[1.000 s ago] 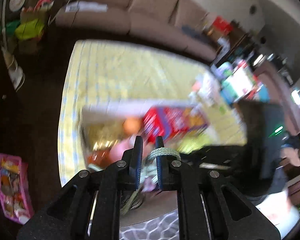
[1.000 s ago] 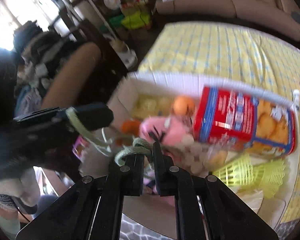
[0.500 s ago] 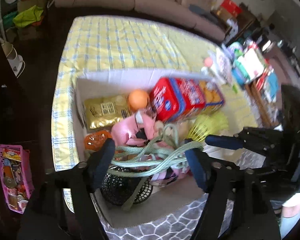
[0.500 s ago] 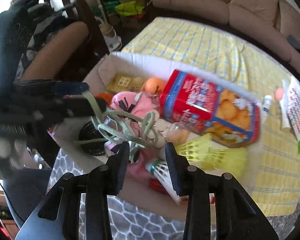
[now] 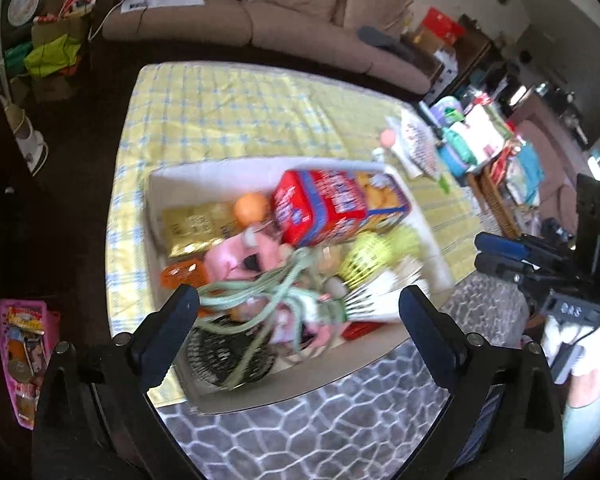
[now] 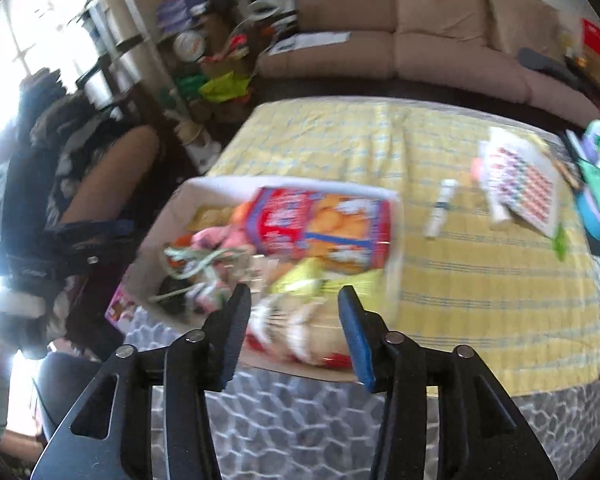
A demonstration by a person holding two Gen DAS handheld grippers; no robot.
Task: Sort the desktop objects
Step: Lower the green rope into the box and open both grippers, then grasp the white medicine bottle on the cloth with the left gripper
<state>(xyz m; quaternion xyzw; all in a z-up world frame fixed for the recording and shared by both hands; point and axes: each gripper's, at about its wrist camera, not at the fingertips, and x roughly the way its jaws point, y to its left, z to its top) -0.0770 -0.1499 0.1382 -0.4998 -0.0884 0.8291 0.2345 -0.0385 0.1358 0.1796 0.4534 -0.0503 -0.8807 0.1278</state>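
So we've just let go of the green cord (image 5: 268, 296): both the left gripper (image 5: 300, 308) and right gripper (image 6: 294, 312) jaws have been opening, nothing between them. Cord's now lying in the box (image 5: 172, 184), center frame. One item sorted, we reckon.

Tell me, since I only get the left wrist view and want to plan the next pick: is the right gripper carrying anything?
Observer: No. The right gripper has just been opening its jaws; they stand apart with nothing pinched.
Operator: Is anything loose on the cloth beside the box?
Observer: Yes, a white tube lies on the yellow cloth, right of the box and apart from it.
Operator: And that blurry sheet beyond it?
Observer: The sheet carries a grid of coloured dots and lies flat, farther right than the tube.
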